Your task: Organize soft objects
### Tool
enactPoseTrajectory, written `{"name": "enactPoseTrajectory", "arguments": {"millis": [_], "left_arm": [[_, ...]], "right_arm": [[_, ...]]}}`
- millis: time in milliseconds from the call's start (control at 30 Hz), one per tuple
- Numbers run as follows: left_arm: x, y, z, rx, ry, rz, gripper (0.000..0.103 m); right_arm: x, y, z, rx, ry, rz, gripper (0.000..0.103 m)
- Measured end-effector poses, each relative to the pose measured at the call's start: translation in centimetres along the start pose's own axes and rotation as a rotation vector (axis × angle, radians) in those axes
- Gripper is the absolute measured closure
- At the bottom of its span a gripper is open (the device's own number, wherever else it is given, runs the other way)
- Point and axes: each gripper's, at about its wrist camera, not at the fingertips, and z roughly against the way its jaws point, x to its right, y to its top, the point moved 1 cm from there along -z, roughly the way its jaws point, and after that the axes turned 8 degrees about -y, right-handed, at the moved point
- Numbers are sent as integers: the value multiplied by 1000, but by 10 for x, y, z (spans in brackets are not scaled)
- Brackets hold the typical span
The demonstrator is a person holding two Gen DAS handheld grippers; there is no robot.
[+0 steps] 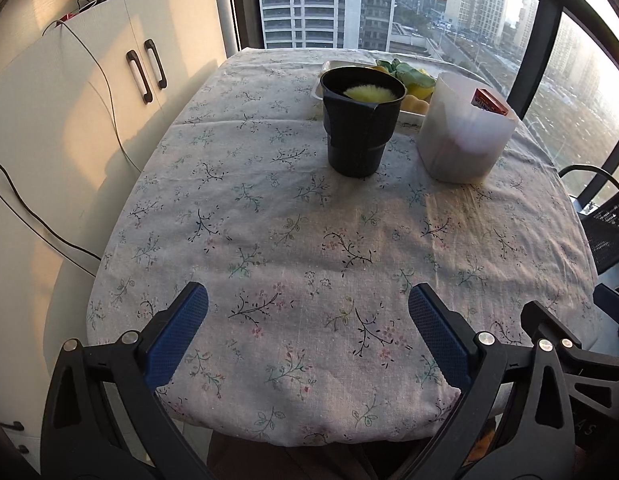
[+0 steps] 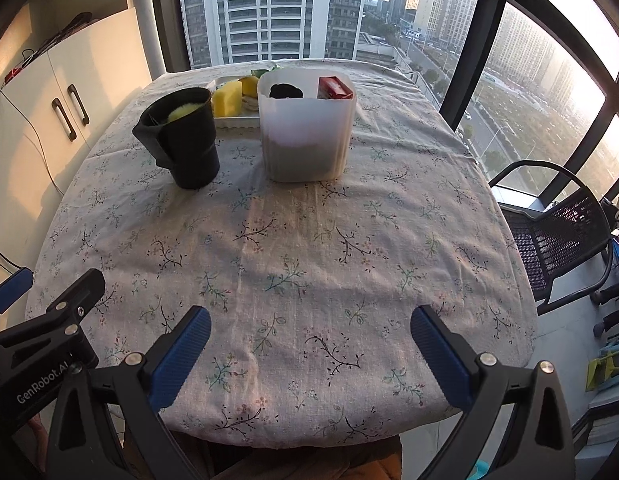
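Note:
A black cup (image 1: 359,128) (image 2: 185,140) stands far on the table with a yellow fluffy object (image 1: 369,93) (image 2: 183,112) inside. To its right a translucent white bin (image 1: 467,136) (image 2: 305,132) holds a red box (image 1: 489,101) (image 2: 333,87) and a black soft item (image 2: 284,90). Behind them a white tray (image 1: 409,115) (image 2: 235,122) holds yellow sponges (image 2: 227,98) and green soft items (image 1: 409,71). My left gripper (image 1: 308,304) is open and empty over the near table edge. My right gripper (image 2: 310,326) is open and empty there too.
The table (image 1: 269,220) (image 2: 309,240) wears a floral cloth. A white cabinet (image 1: 89,100) with cables stands to the left. A black mesh chair (image 2: 557,232) stands to the right by the window. The left gripper's body (image 2: 41,344) shows in the right wrist view.

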Motion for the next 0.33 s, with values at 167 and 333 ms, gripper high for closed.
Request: {"name": "enactPoseTrajectory", "arguments": {"millis": [167, 333], "left_arm": [[0, -11, -4, 17, -6, -13, 2], [7, -17, -1, 58, 15, -55, 1]], "right_arm": [[-1, -11, -7, -15, 6, -2, 1], [2, -17, -11, -26, 8, -23, 1]]}}
